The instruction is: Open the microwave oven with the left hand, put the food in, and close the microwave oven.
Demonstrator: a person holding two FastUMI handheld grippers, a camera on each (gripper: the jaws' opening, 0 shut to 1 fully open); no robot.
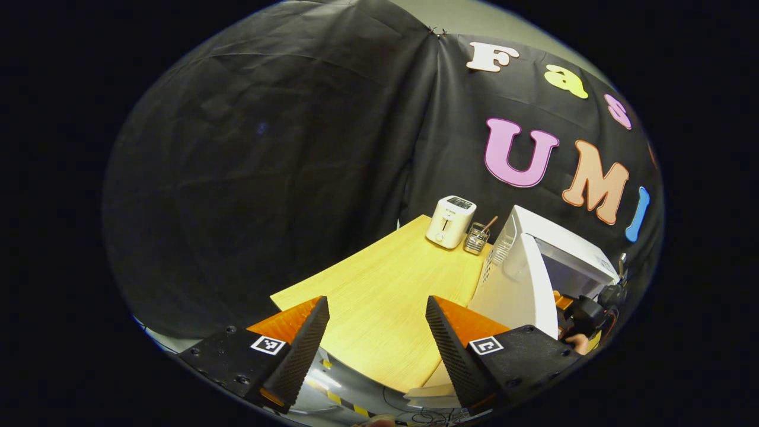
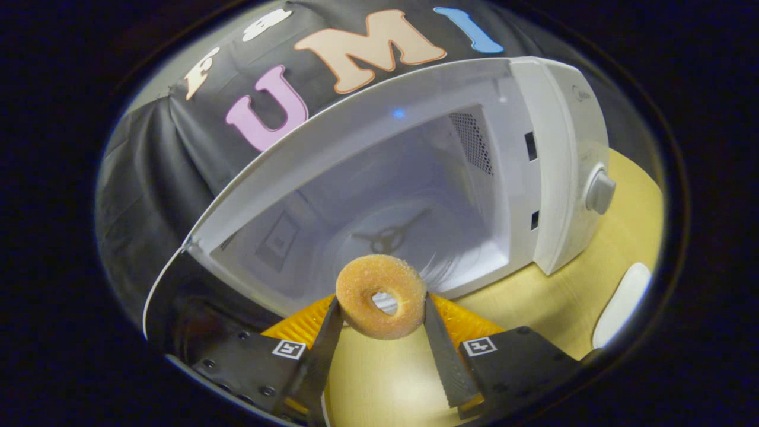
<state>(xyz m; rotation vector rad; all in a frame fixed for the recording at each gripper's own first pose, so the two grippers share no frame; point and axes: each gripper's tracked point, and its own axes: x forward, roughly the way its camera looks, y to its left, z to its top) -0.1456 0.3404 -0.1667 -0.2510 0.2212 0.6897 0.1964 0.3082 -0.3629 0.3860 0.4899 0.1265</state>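
The white microwave oven (image 2: 551, 148) stands on the wooden table with its door (image 2: 172, 296) swung wide to the left. Its cavity shows a glass turntable (image 2: 391, 237). My right gripper (image 2: 379, 314) is shut on a sugared doughnut (image 2: 379, 295), held upright just in front of the cavity mouth. In the left gripper view the microwave oven (image 1: 563, 249) sits at the right, its open door (image 1: 522, 284) edge-on. My left gripper (image 1: 376, 326) is open over the table, left of the door, with nothing between its fingers. Beyond the door I see the right gripper (image 1: 587, 314) and a hand.
A white toaster (image 1: 450, 221) and a clear holder with utensils (image 1: 477, 237) stand at the back of the table (image 1: 379, 284). A white plate (image 2: 622, 302) lies right of the microwave. The oven's round knob (image 2: 600, 191) sticks out on its right panel.
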